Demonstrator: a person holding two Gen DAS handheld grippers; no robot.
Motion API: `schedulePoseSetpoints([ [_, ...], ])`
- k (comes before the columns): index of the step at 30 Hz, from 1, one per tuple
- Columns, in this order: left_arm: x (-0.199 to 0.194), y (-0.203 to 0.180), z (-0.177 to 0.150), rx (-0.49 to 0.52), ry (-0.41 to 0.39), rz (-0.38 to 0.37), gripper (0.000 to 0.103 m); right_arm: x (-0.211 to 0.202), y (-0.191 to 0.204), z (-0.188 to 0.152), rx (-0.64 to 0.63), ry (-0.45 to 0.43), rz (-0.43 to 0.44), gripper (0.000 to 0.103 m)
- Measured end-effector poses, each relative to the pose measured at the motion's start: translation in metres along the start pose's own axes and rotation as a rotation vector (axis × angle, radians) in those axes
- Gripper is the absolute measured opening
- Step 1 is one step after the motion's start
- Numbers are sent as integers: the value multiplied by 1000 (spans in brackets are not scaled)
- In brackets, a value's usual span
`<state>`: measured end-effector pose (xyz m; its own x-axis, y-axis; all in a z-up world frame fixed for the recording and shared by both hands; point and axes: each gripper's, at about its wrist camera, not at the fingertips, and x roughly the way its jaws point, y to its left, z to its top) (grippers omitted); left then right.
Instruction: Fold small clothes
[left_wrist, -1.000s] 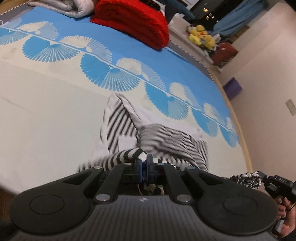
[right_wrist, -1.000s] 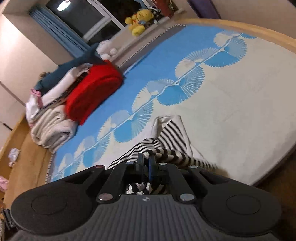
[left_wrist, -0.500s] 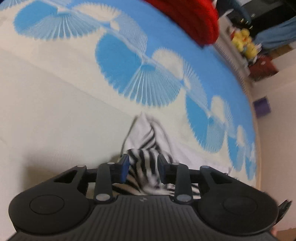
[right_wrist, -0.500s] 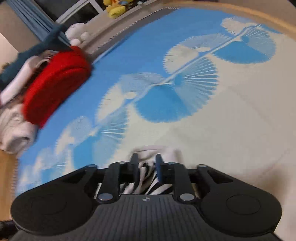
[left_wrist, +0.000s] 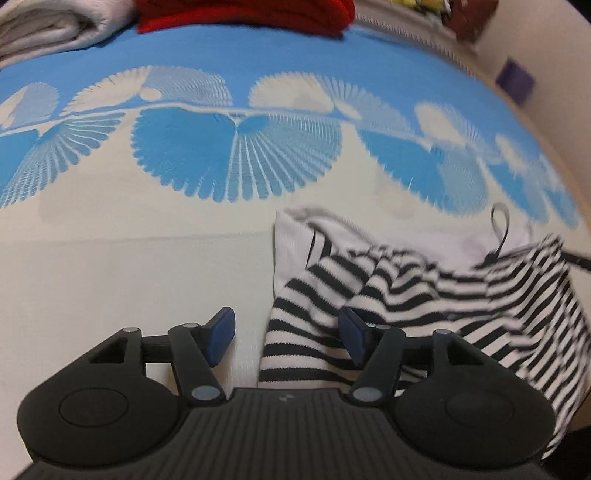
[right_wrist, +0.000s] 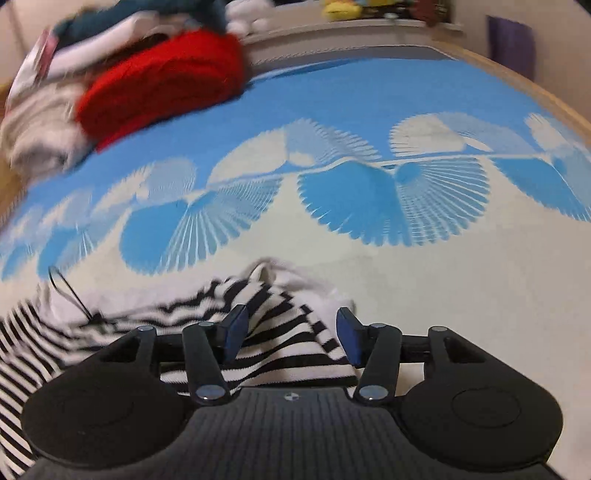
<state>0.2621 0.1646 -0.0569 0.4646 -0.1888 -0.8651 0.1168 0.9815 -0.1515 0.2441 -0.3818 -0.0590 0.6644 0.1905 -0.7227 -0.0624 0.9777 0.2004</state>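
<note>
A small black-and-white striped garment (left_wrist: 424, 291) with white parts lies crumpled on the cream and blue patterned bed cover (left_wrist: 110, 258). It also shows in the right wrist view (right_wrist: 273, 328). My left gripper (left_wrist: 286, 339) is open, low over the garment's left edge, with a striped fold between and under the fingers. My right gripper (right_wrist: 293, 336) is open over the garment's right end. Neither holds the cloth. A thin black loop (left_wrist: 498, 236) sticks up from the garment.
A red folded blanket (right_wrist: 162, 85) and a pile of pale and dark folded clothes (right_wrist: 40, 118) lie at the far side of the bed. Yellow soft toys (right_wrist: 347, 9) sit on a ledge behind. The bed's wooden rim (right_wrist: 535, 92) curves along the right.
Both grippers were shut on the striped garment a second ago and have opened and let go. The garment now lies on the bed and both grippers sit low over it.
</note>
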Motion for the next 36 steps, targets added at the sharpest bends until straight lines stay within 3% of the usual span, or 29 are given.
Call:
schedulePoseSetpoints([
  [5, 15, -9, 5, 64, -25, 11, 66, 16, 22, -1, -147, 15, -32, 55],
  [6, 16, -10, 6, 74, -26, 12, 59, 19, 25, -2, -173, 17, -40, 53],
  [7, 17, -12, 7, 88, -24, -4, 38, 21, 28, -1, -199, 18, -47, 50],
  [9, 13, -18, 8, 147, -25, -27, 9, 20, 34, -2, -252, 1, -48, 29],
  [10, 8, -21, 9, 186, -47, -21, 3, 18, 36, -1, -269, -5, -40, 13],
  [11, 3, -22, 9, 209, -71, -28, 2, 16, 38, 0, -279, -12, -31, 4],
  [14, -21, -15, 18, 165, -168, -49, 1, -3, 35, 15, -241, -107, -20, 2],
  [17, -45, -4, 30, 58, -310, -76, 1, -32, 18, 39, -60, -275, 17, 2],
  [20, -38, -11, 38, 38, -350, -13, 1, -29, 18, 49, -22, -330, -32, 2],
  [25, 11, -23, 47, 69, -246, 128, 1, 18, 24, 57, -32, -218, -93, 2],
  [30, 44, -12, 46, 15, -160, 149, 3, 72, 29, 48, -67, -59, -168, 3],
  [31, 52, -12, 45, 17, -120, 140, 7, 83, 30, 45, -70, -8, -191, 8],
  [32, 55, -12, 44, 14, -85, 129, 7, 91, 28, 41, -64, 34, -209, 19],
  [34, 47, -12, 45, 13, -68, 134, 22, 86, 26, 39, -49, 22, -241, 34],
  [36, 22, -8, 45, -31, -98, 118, 43, 69, 20, 44, -1, 25, -225, 36],
])
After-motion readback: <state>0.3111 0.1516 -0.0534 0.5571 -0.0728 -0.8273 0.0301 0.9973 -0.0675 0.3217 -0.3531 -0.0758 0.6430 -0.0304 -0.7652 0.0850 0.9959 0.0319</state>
